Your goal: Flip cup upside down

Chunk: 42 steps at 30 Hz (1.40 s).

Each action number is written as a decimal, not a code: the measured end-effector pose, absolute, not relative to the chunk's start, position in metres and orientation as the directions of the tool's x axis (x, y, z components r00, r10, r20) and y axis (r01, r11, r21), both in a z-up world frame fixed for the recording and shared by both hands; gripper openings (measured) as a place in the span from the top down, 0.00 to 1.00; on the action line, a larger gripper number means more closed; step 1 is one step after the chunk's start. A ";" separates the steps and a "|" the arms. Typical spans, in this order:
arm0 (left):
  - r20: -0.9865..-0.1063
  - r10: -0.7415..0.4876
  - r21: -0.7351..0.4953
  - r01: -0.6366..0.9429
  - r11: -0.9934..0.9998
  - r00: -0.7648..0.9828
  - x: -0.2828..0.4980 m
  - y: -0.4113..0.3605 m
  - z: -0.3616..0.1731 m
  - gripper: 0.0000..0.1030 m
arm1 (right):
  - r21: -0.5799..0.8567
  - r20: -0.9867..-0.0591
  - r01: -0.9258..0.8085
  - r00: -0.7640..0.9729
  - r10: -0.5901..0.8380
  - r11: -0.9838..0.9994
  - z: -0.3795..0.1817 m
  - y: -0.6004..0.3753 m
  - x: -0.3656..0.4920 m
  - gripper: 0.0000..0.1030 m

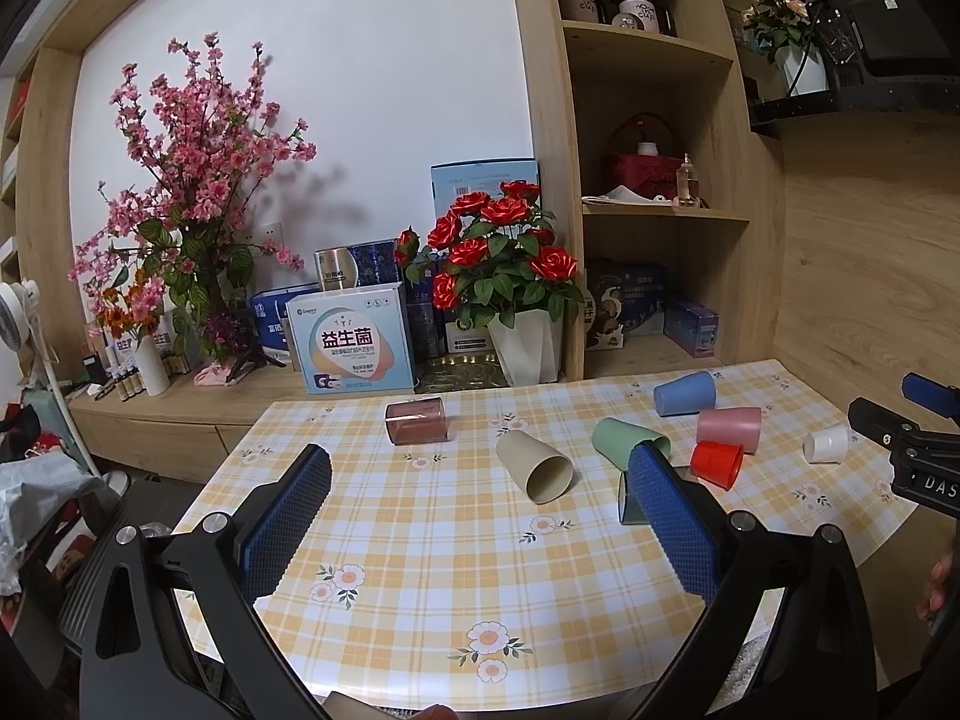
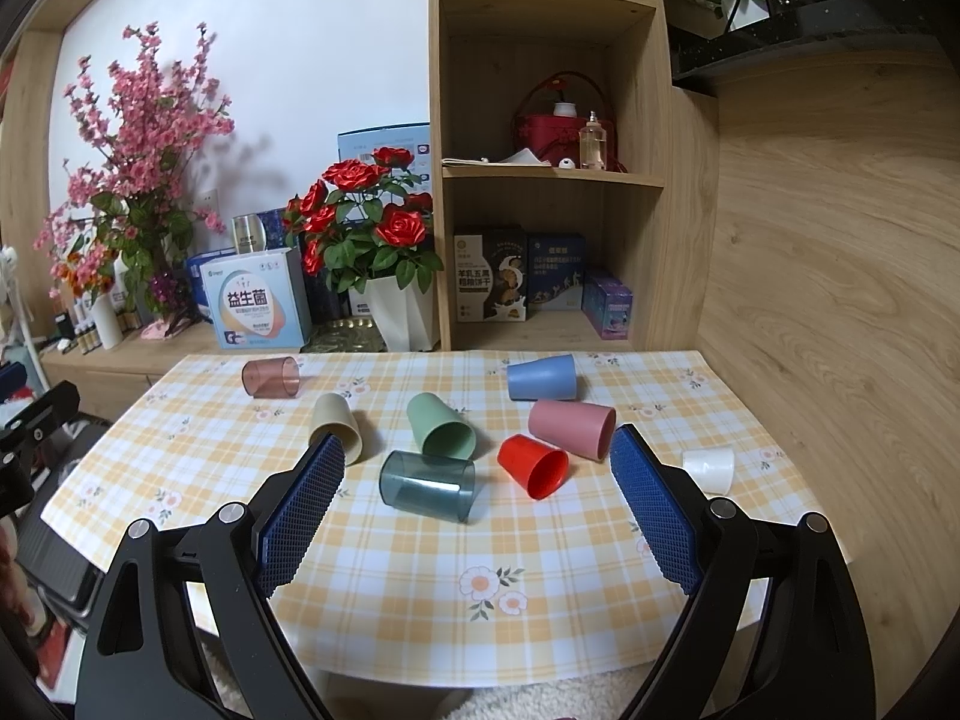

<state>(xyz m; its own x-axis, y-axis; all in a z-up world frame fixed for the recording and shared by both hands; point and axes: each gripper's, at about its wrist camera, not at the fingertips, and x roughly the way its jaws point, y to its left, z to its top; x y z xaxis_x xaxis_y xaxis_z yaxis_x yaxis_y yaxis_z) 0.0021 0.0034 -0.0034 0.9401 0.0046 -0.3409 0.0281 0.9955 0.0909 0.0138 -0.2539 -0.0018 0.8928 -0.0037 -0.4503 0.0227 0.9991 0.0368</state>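
Several cups lie on their sides on the checked tablecloth (image 2: 420, 570): a clear teal cup (image 2: 427, 485), a red cup (image 2: 534, 465), a green cup (image 2: 441, 426), a beige cup (image 2: 336, 423), a pink cup (image 2: 573, 427), a blue cup (image 2: 542, 377), a clear brown cup (image 2: 271, 377) and a small white cup (image 2: 711, 468). My right gripper (image 2: 477, 456) is open and empty, just short of the teal and red cups. My left gripper (image 1: 480, 468) is open and empty, with the beige cup (image 1: 534, 466) between its fingers farther off. The right gripper (image 1: 918, 420) shows at the left wrist view's right edge.
A white pot of red roses (image 2: 372, 228), boxes (image 2: 255, 306) and pink blossoms (image 2: 132, 150) stand on the sideboard behind the table. A wooden shelf unit (image 2: 552, 180) with boxes and jars rises at the back right. A wooden wall (image 2: 840, 300) borders the table's right side.
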 end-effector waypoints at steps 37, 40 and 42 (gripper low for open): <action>-0.343 0.006 0.090 0.027 0.996 0.939 0.001 0.003 -0.001 0.06 | 0.039 -0.455 0.023 0.891 -0.003 0.999 -0.004 -0.252 0.013 0.15; -0.342 0.006 0.090 0.027 0.996 0.940 0.001 0.003 -0.001 0.06 | 0.039 -0.455 0.023 0.891 -0.003 0.999 -0.004 -0.252 0.013 0.15; -0.343 0.006 0.090 0.027 0.996 0.939 0.001 0.003 -0.001 0.06 | 0.039 -0.455 0.024 0.891 -0.004 0.999 -0.005 -0.252 0.013 0.15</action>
